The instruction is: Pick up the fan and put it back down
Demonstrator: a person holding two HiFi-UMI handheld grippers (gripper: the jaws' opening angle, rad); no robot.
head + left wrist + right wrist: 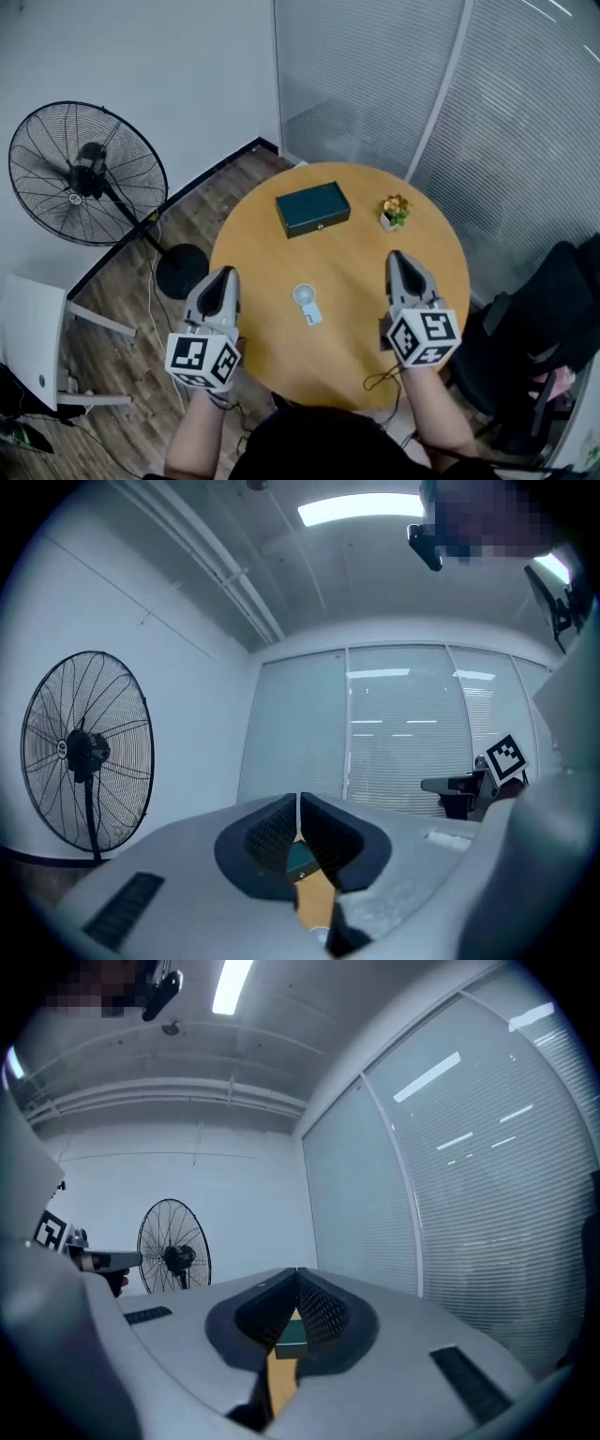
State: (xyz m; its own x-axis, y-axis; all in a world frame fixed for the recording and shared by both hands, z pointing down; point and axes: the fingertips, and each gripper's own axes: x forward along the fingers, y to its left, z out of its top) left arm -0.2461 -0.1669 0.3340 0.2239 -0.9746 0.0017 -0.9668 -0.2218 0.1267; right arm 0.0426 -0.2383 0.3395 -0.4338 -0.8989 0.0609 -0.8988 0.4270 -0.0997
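Fan, small and white, flat on the round table; my left gripper and right gripper flank it, jaws pressed together, empty. Beyond it, green box looks lidded; pot holds flowers.

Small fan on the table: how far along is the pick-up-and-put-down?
Done: unclear; the small fan lies flat on the round table, so it is either already put back or never lifted. In hand: nothing; left gripper and right gripper are shut and empty, flanking it. Left: the whole lift, if not yet done.
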